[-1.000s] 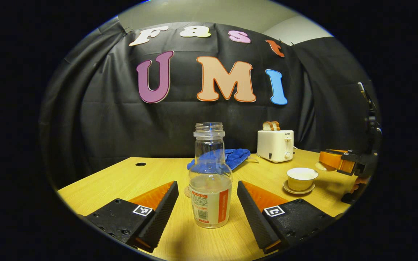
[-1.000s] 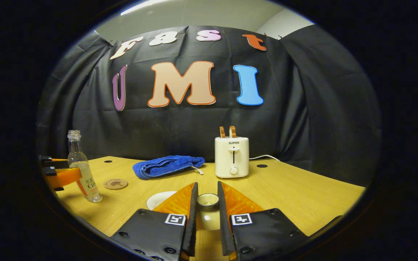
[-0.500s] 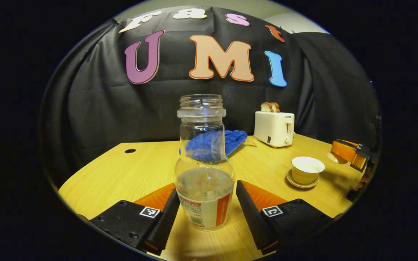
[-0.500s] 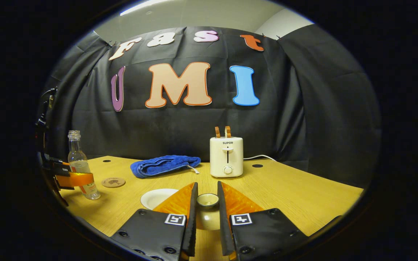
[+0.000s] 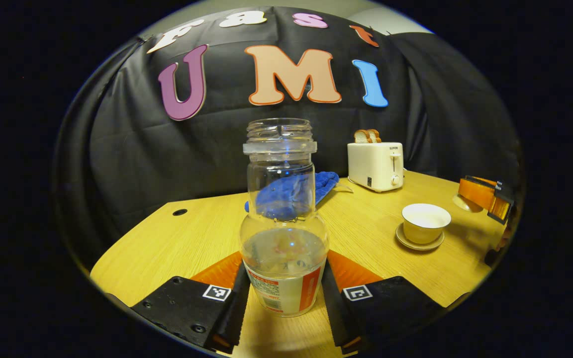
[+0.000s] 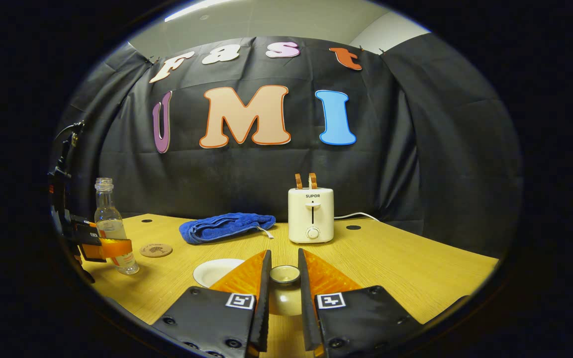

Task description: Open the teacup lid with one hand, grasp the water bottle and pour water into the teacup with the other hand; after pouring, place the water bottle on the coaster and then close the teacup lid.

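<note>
Lid: I hold the teacup lid (image 6: 285,274) by its knob in my right gripper (image 6: 282,293), both fingers pressed against it, off the cup and above the table (image 6: 416,268). So I judge the first step done.
Teacup: the teacup (image 5: 425,223) stands uncovered on its saucer (image 5: 418,243), well to the right of the bottle in the left gripper view. I cannot tell whether any water is in it yet; it looks empty.
Bottle: the water bottle (image 5: 284,233) stands upright and capless, roughly a third full, between the fingers of my left gripper (image 5: 285,298). The fingers sit against its labelled lower body on both sides, so I read this as the grasp closing on it. Whether its base is off the table I cannot tell.
Coaster: the round coaster (image 6: 155,250) lies bare on the table just beside the bottle, near the blue towel (image 6: 227,226).
Left to do: by my judgement, lifting and pouring, setting the bottle on the coaster, and putting the lid back.
Writing: the white toaster (image 6: 311,215), with two slices of toast up, reads "SUPOR" on its front. The bottle's orange-and-white label carries print and a barcode, too small for me to make out.
</note>
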Demonstrator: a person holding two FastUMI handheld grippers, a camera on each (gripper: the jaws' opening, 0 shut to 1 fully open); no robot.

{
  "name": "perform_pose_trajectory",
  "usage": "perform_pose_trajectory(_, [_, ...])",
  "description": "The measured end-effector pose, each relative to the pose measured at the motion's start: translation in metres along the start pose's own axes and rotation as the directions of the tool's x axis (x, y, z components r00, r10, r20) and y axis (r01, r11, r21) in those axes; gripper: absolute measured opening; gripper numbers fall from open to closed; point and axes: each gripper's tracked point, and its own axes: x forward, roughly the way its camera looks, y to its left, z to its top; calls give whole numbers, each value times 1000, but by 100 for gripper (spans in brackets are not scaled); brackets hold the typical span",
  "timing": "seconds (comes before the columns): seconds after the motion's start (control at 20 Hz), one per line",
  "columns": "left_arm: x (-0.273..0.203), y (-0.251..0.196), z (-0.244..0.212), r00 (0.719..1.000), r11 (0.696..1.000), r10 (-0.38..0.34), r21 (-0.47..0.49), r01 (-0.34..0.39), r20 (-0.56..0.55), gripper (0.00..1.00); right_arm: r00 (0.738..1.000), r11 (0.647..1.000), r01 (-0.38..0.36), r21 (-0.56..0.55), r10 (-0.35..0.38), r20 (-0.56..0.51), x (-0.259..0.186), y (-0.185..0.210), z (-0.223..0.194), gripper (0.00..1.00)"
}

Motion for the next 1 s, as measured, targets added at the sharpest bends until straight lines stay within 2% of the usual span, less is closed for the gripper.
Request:
perform_pose_trajectory(0.25, [6,11,5,994,976,108,193,-99,-32,65,1000,1000,2,0,-2,0,-1,-3,0,31])
perform_pose_trajectory(0.3, [8,15,11,991,964,129,240,-119,-28,64,1000,1000,1,0,-1,-1,-2,-4,0,31])
perform_pose_trajectory(0.4, [11,25,28,984,919,179,356,-172,13,64,1000,1000,3,0,-3,-2,0,-8,0,31])
perform_pose_trajectory(0.5, [12,28,51,976,852,208,479,-213,65,64,1000,1000,20,0,-20,0,1,-19,0,32])
perform_pose_trajectory(0.65, [17,25,78,967,711,218,657,-252,135,64,998,998,62,-1,-62,2,2,-40,0,30])
perform_pose_trajectory(0.85, [29,3,82,975,578,183,788,-212,128,63,994,994,114,-3,-114,5,1,-66,2,30])
perform_pose_trajectory(1.0, [36,-13,77,980,459,159,869,-184,124,64,990,990,140,-3,-140,6,1,-78,3,30])
